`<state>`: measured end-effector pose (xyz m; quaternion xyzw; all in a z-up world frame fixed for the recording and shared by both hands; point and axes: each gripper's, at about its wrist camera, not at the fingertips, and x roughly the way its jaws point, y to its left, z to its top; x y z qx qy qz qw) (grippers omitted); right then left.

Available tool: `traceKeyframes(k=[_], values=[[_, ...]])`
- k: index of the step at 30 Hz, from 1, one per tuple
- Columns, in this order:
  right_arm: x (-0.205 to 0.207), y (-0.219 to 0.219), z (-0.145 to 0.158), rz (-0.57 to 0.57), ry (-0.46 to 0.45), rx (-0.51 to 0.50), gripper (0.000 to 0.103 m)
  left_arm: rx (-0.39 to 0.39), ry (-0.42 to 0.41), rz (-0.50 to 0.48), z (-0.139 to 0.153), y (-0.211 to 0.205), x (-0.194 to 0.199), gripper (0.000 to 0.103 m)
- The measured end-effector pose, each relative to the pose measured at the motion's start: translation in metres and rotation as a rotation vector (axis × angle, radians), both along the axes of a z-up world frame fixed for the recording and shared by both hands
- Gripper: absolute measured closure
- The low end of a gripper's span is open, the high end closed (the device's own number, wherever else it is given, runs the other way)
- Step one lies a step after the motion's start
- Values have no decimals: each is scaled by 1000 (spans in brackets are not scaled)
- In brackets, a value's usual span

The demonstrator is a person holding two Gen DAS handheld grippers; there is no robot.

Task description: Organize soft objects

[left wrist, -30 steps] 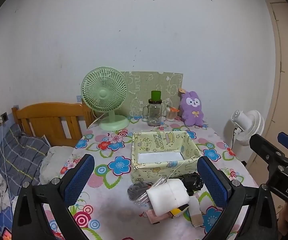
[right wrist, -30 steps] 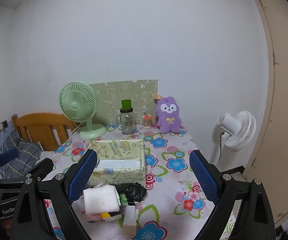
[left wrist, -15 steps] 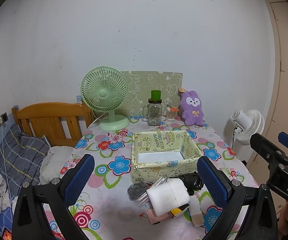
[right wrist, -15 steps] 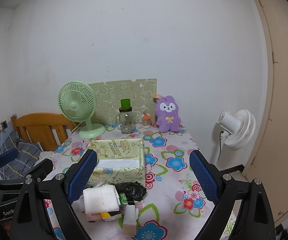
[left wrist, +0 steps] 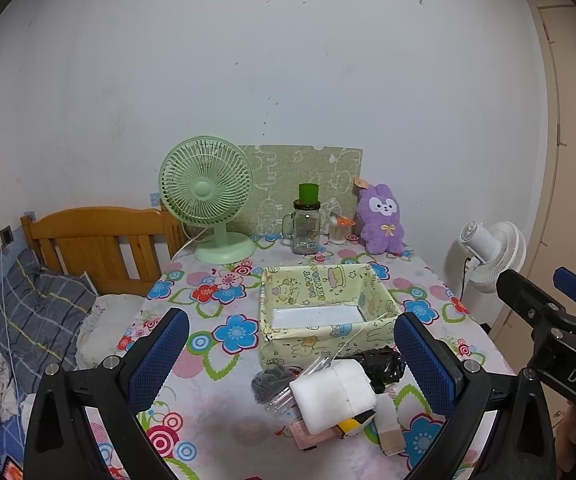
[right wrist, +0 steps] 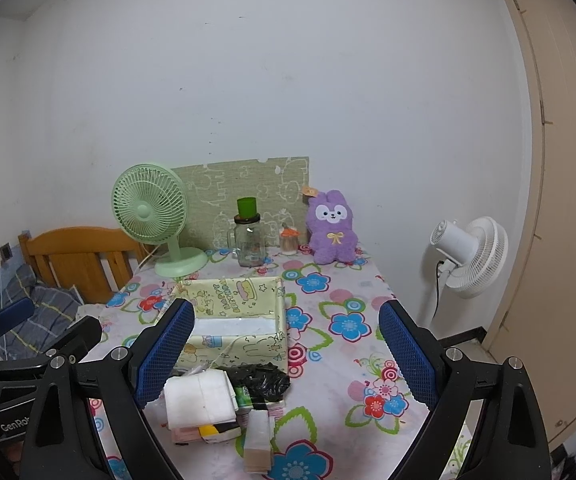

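Note:
A yellow-green fabric box (left wrist: pixel 328 312) (right wrist: pixel 235 320) stands open in the middle of the flowered table. In front of it lies a pile: a folded white cloth (left wrist: pixel 334 394) (right wrist: pixel 199 398), a black crumpled bag (left wrist: pixel 380 364) (right wrist: pixel 261 378), a grey cloth (left wrist: pixel 269 378), clear plastic and small packets. A purple plush rabbit (left wrist: pixel 382 220) (right wrist: pixel 332 228) sits at the back. My left gripper (left wrist: pixel 290 362) is open and empty above the pile. My right gripper (right wrist: pixel 285 358) is open and empty over the pile and box.
A green desk fan (left wrist: pixel 207 204), a glass jar with a green lid (left wrist: pixel 307 224) and a small cup (left wrist: pixel 338 230) stand along the back wall. A white floor fan (left wrist: pixel 492 252) is right of the table. A wooden bed with bedding (left wrist: pixel 87 248) is on the left.

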<state>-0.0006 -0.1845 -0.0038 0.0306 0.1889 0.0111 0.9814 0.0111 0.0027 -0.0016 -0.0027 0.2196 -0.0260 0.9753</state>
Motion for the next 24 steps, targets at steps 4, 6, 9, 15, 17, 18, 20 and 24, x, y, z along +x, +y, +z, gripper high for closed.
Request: traceKeyframes(k=[4, 6, 9, 15, 17, 18, 20, 24], values=[[1, 0, 1, -1, 2, 1, 8, 3, -2, -2, 0, -1, 0, 0], [1, 1, 0, -1, 1, 2, 8, 3, -2, -2, -1, -1, 1, 0], [1, 0, 0, 0, 3, 1, 8, 3, -3, -2, -1, -1, 1, 0], [0, 0, -1, 0, 3, 2, 8, 4, -6, 0, -2, -1, 0, 0], [0, 0, -1, 0, 3, 3, 8, 6, -6, 1, -3, -1, -1, 0], [0, 0, -1, 0, 4, 4, 8, 5, -7, 1, -3, -1, -1, 0], [0, 0, -1, 0, 3, 3, 8, 6, -7, 1, -3, 0, 0, 0], [0, 1, -1, -1, 4, 4, 8, 5, -7, 1, -3, 0, -1, 0]])
